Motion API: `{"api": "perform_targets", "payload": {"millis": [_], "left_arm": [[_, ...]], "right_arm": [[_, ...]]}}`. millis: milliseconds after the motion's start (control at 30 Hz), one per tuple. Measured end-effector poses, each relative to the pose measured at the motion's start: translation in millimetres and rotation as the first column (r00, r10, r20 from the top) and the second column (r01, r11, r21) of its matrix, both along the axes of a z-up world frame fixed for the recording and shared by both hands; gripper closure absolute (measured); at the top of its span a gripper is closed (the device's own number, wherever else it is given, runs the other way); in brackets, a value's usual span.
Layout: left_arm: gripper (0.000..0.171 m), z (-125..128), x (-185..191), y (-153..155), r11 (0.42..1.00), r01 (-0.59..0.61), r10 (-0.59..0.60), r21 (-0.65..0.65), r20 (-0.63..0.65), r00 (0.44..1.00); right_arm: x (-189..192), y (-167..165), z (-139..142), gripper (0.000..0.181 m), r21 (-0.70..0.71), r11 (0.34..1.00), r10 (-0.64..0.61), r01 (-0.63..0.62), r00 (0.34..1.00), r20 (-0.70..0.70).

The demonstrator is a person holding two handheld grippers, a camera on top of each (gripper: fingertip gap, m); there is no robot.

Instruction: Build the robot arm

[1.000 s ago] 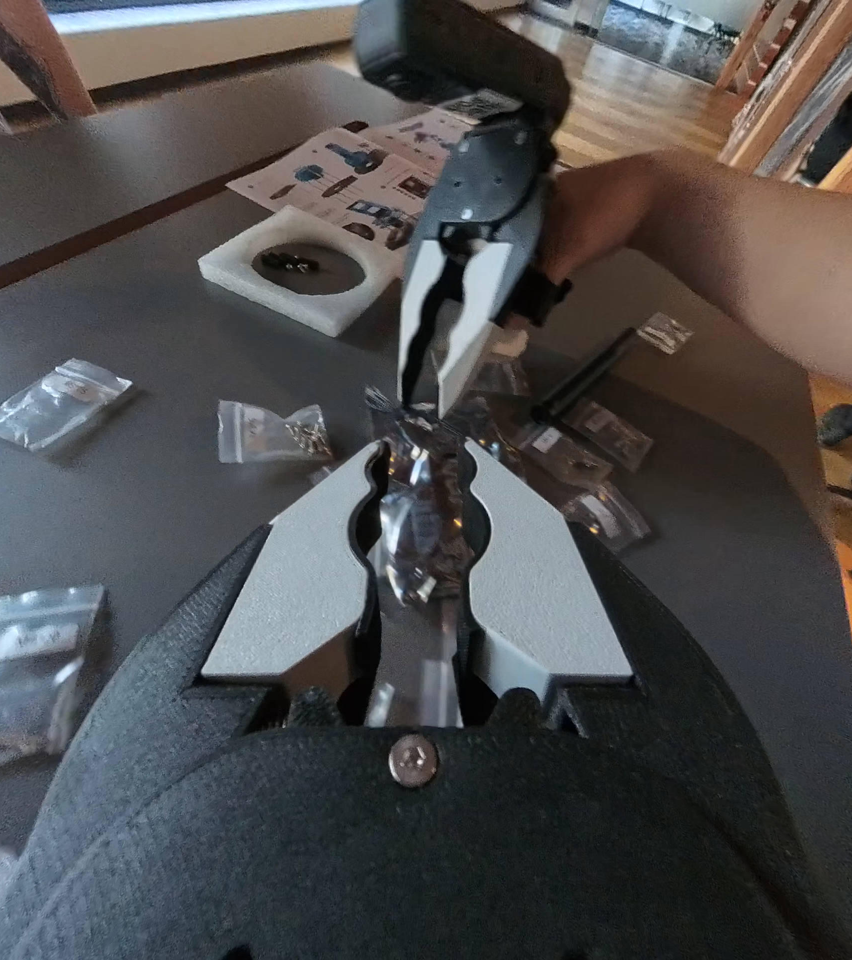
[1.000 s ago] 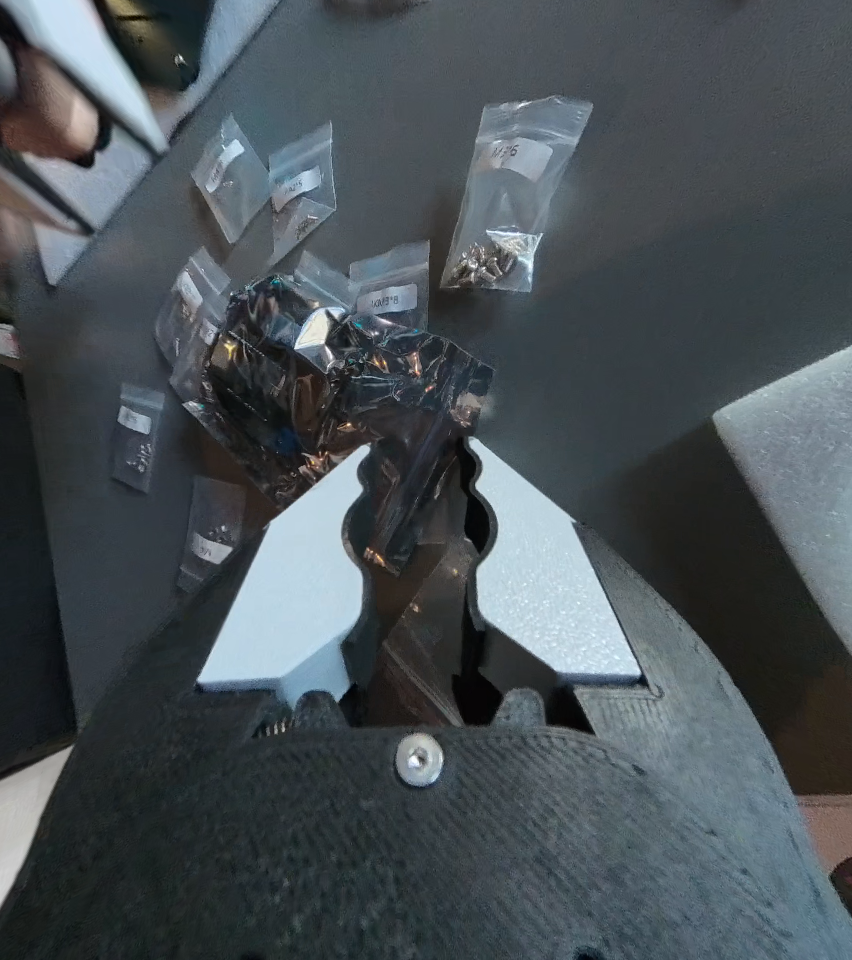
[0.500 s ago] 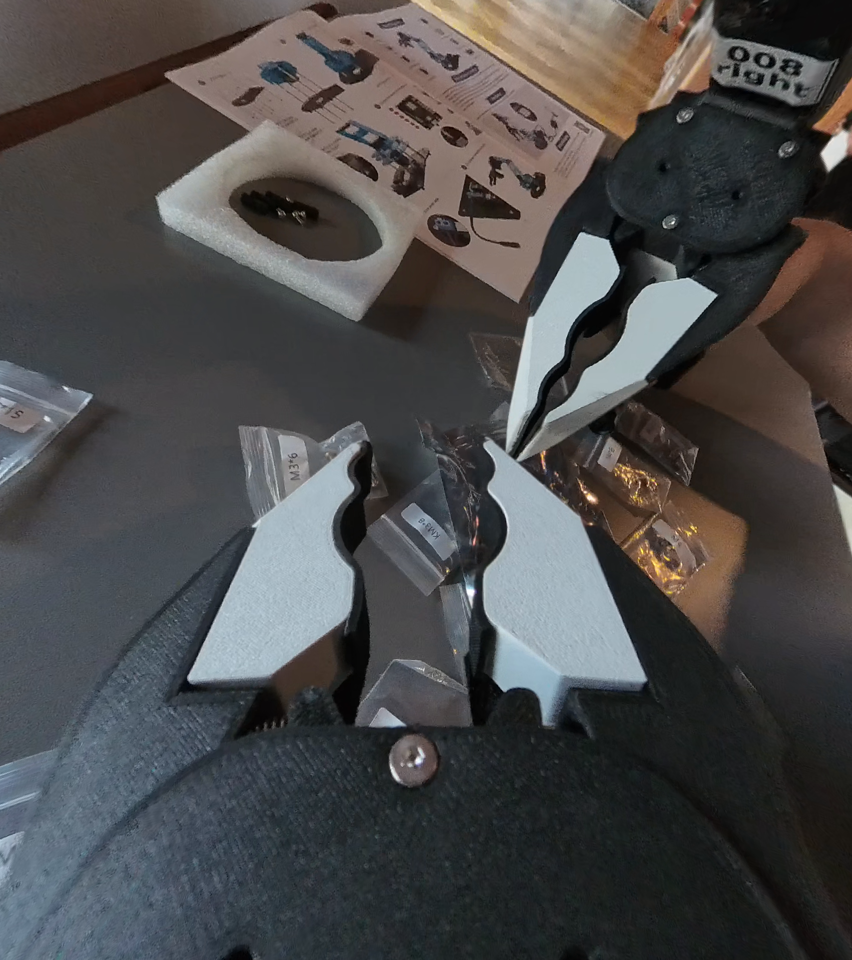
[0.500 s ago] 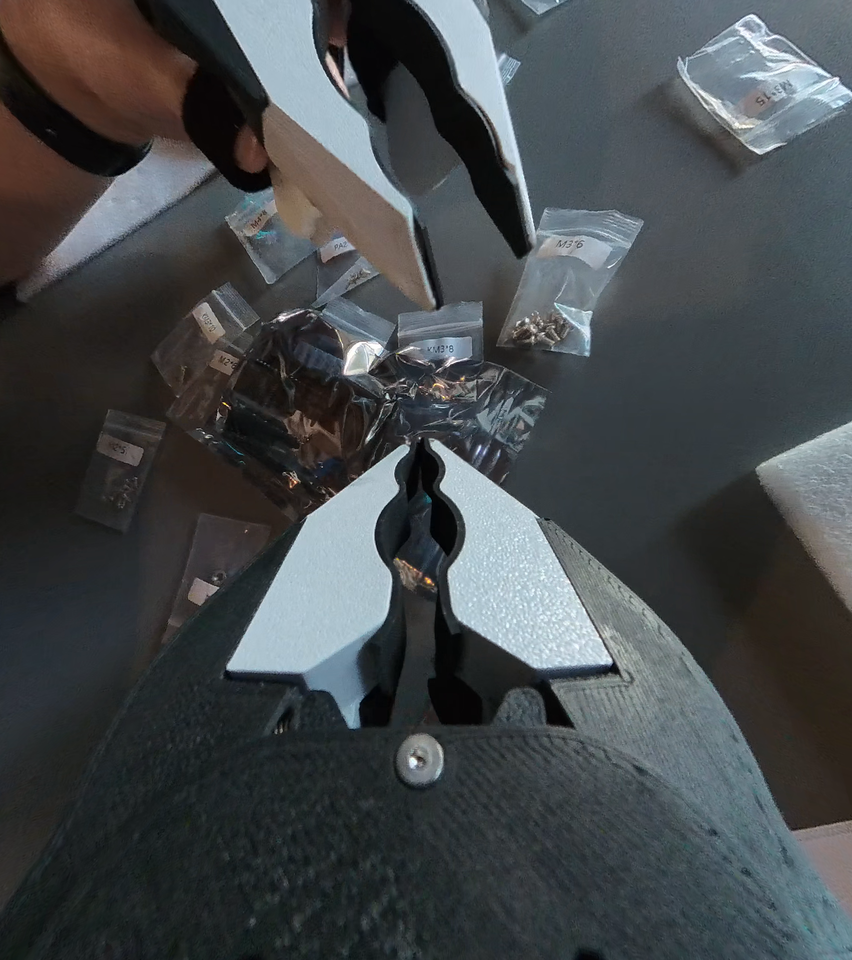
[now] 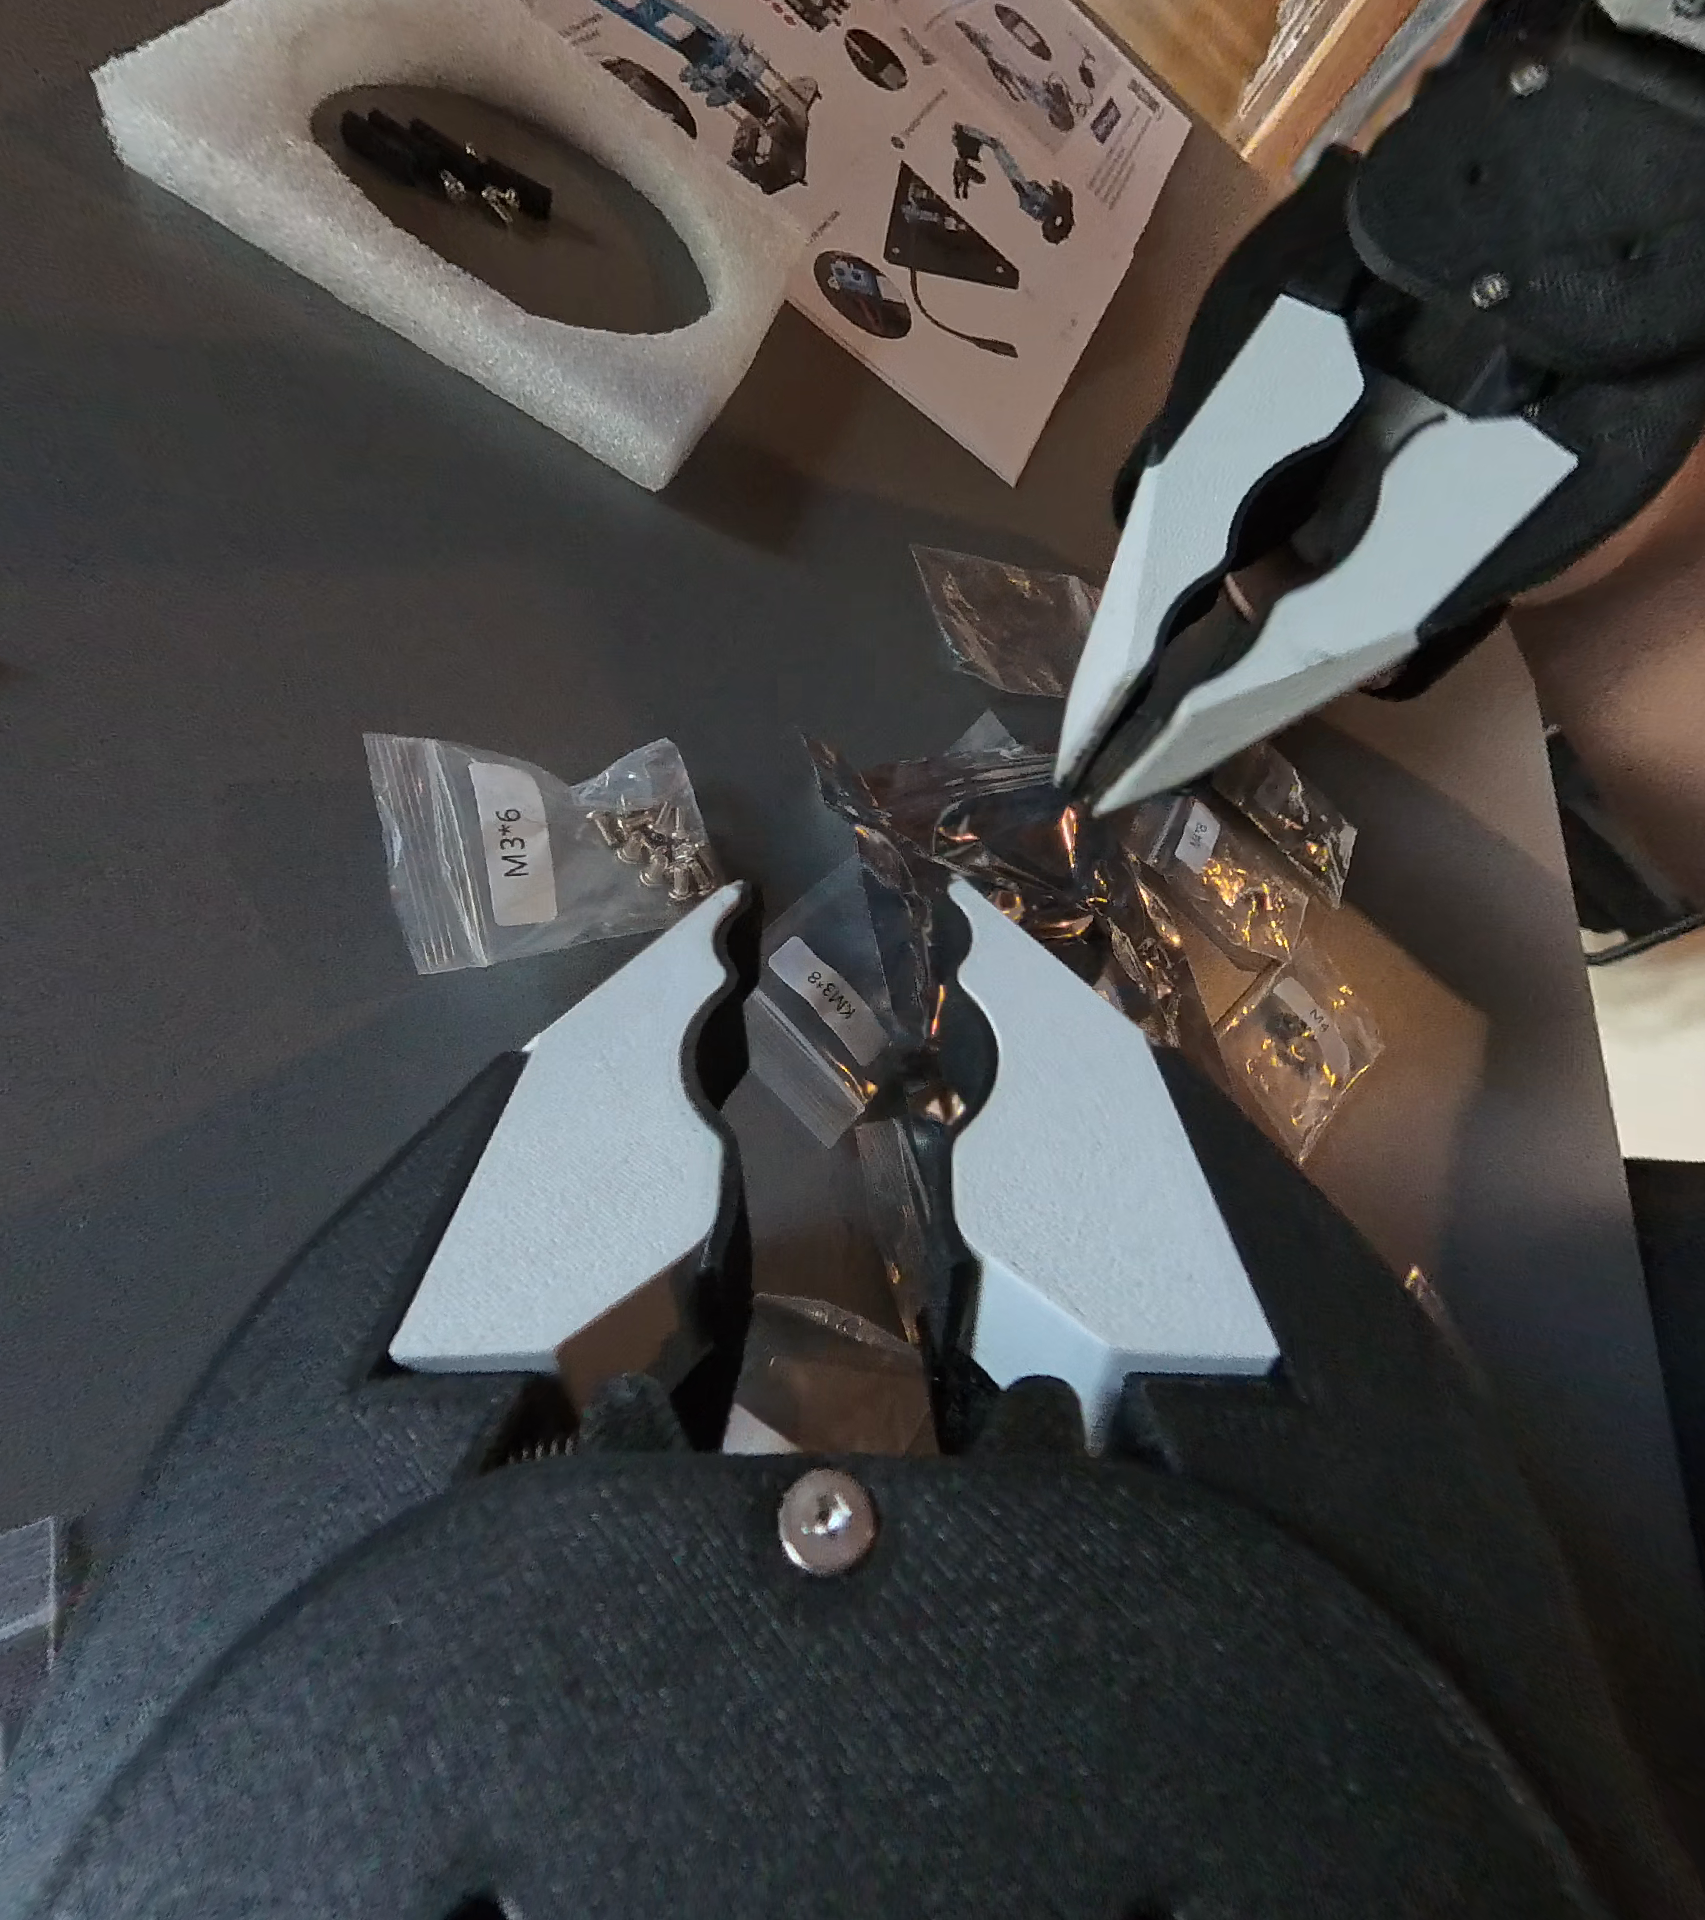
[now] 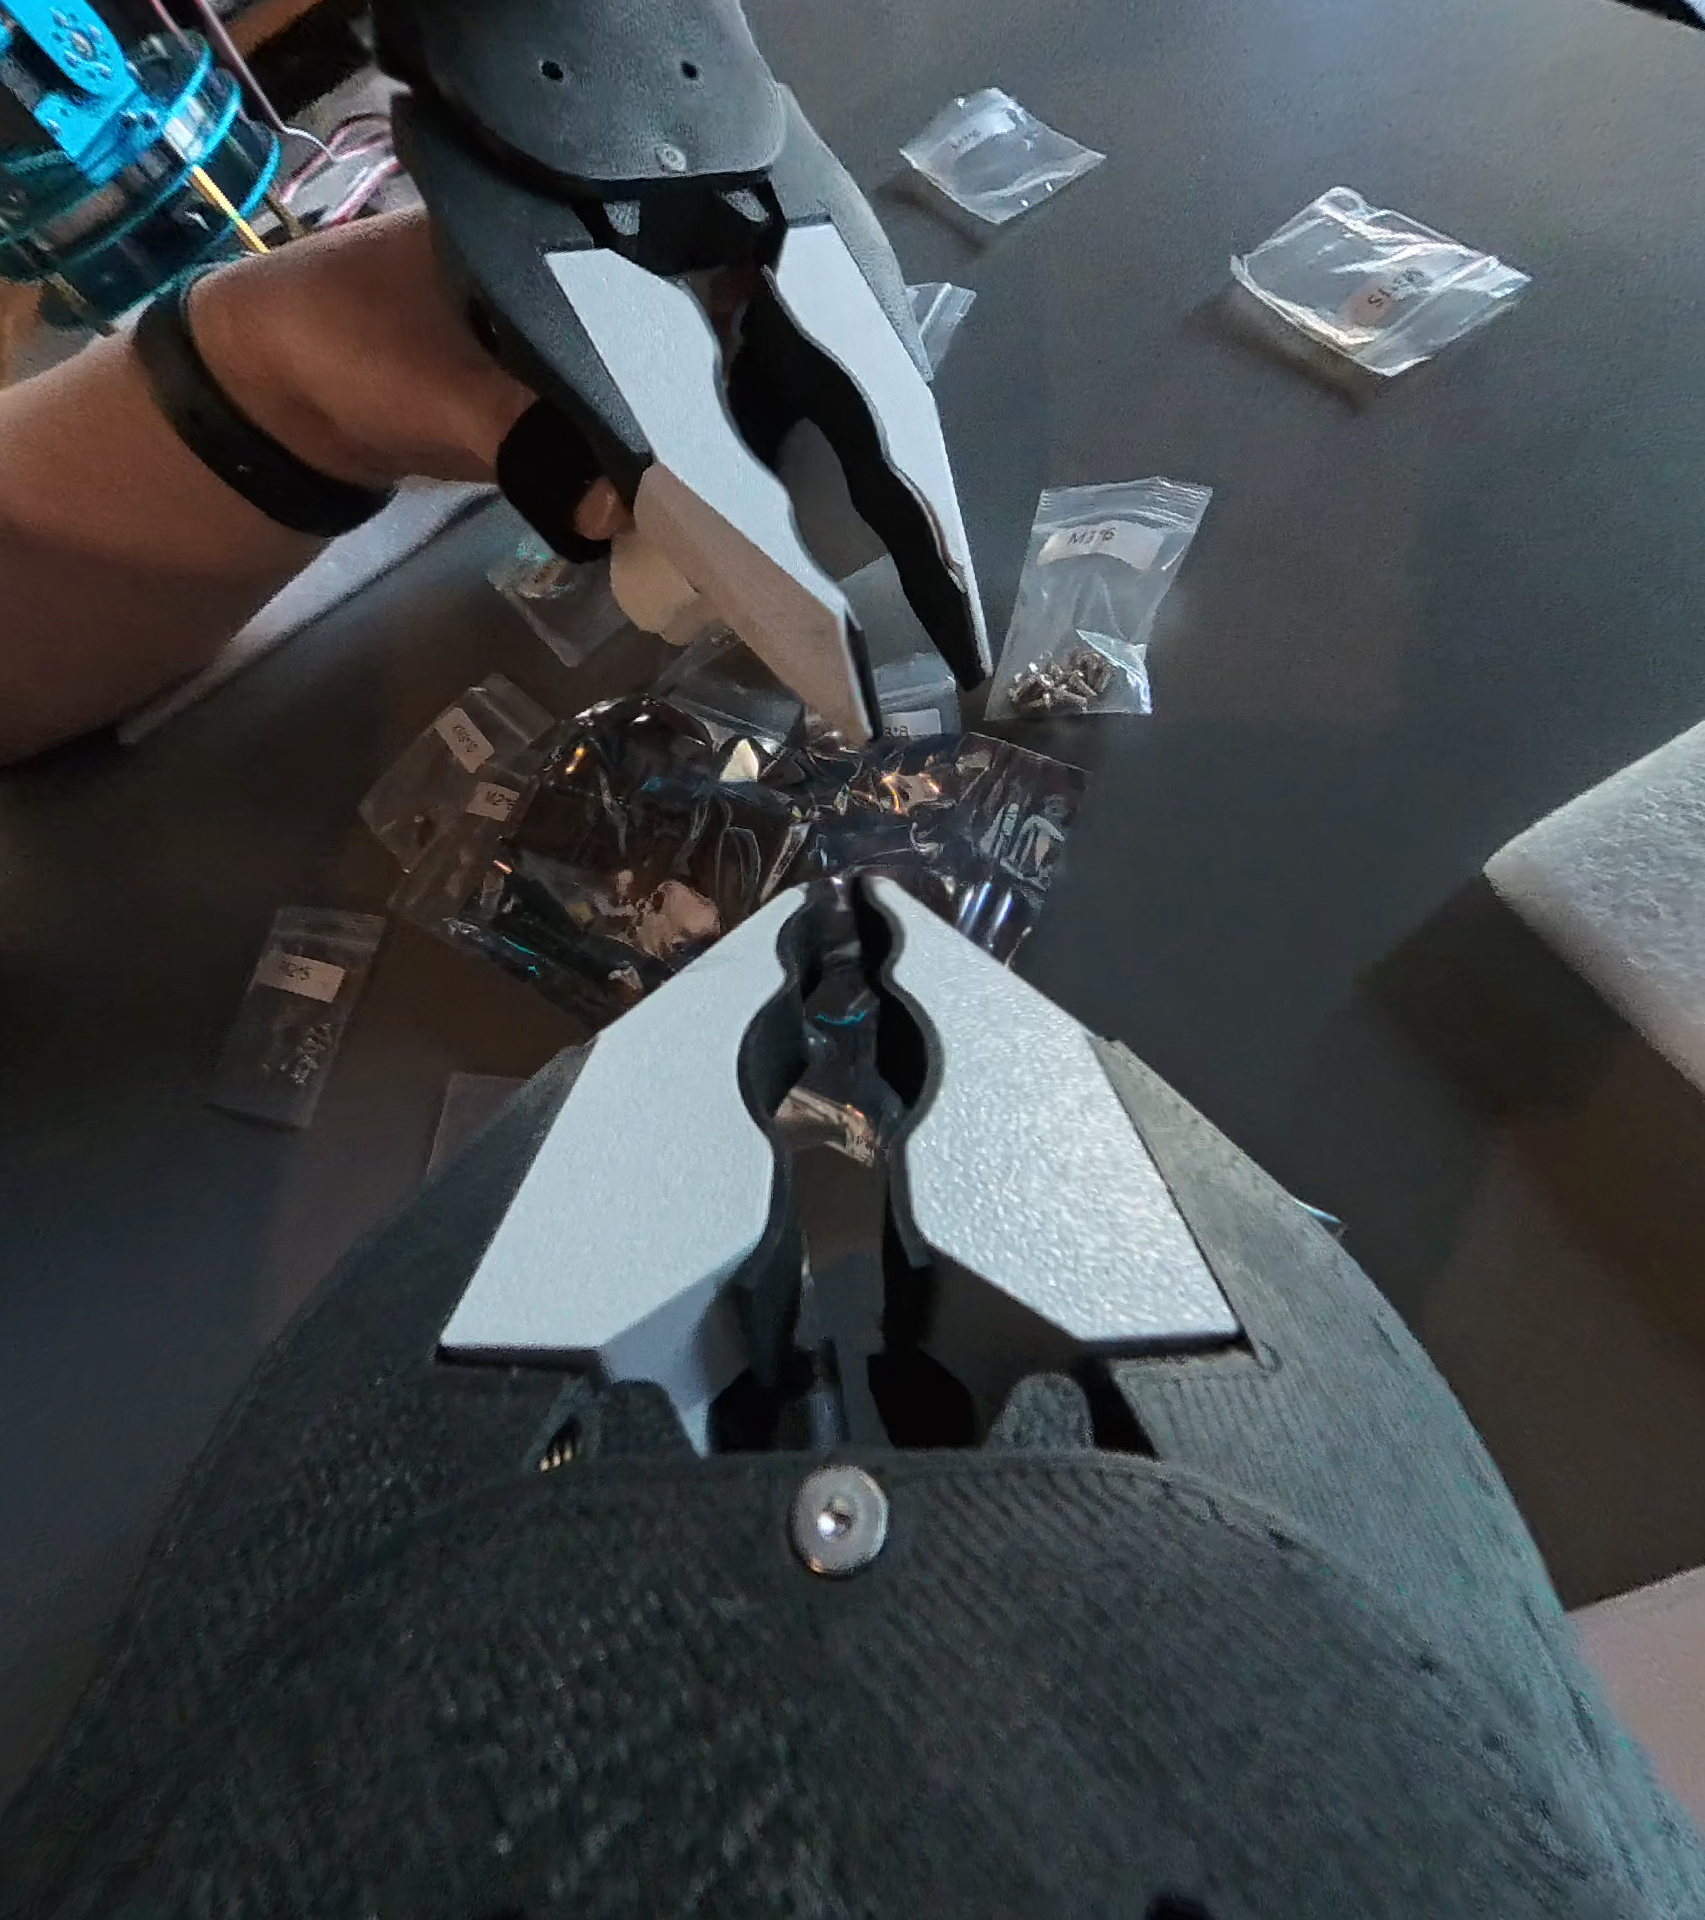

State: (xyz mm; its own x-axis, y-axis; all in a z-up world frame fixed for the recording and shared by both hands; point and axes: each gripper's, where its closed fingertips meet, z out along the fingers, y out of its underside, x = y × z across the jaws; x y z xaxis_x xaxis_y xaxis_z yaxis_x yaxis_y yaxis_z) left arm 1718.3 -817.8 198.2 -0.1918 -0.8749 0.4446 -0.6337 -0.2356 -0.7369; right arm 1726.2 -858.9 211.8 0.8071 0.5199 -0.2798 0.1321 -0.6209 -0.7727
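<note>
The left gripper (image 5: 843,914) was seen just above a dark grey table (image 5: 204,644). Its two white fingers were spread apart, and nothing was pinched between them. A small clear bag with a white label (image 5: 812,1029) was seen lying in the gap between the fingers. A shiny crinkled bag (image 6: 723,831) was lying on the table just past the tips.

The right gripper (image 6: 832,899) was pressed almost together. An edge of the shiny crinkled bag was pinched between its tips. In the left wrist view, the right gripper (image 5: 1076,795) was seen coming down from above onto that same bag.

A clear bag of small silver screws (image 5: 536,842) was lying just beside the left finger. More little clear bags (image 5: 1232,883) were piled under and around the shiny one. A white foam block with a round hole (image 5: 474,208) was seen farther back, and a printed paper sheet (image 5: 983,208) was lying beside it.
</note>
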Motion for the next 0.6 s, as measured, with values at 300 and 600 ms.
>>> {"api": "perform_targets", "payload": {"millis": [300, 600], "left_arm": [[0.162, -3.0, -0.2, -12.7, 0.998, 0.067, -0.067, -0.020, -0.019, 0.998], [0.145, 1.0, 1.3, -1.1, 0.999, -0.001, 0.001, -0.036, -0.008, 1.000]], "right_arm": [[-5.5, -7.3, -10.8, 0.159, 0.005, 1.000, -0.026, 0.026, 0.999, 0.048], [-6.4, -5.7, -2.9, 0.159, 0.048, 0.998, -0.047, 0.045, 0.998, 0.043]]}}
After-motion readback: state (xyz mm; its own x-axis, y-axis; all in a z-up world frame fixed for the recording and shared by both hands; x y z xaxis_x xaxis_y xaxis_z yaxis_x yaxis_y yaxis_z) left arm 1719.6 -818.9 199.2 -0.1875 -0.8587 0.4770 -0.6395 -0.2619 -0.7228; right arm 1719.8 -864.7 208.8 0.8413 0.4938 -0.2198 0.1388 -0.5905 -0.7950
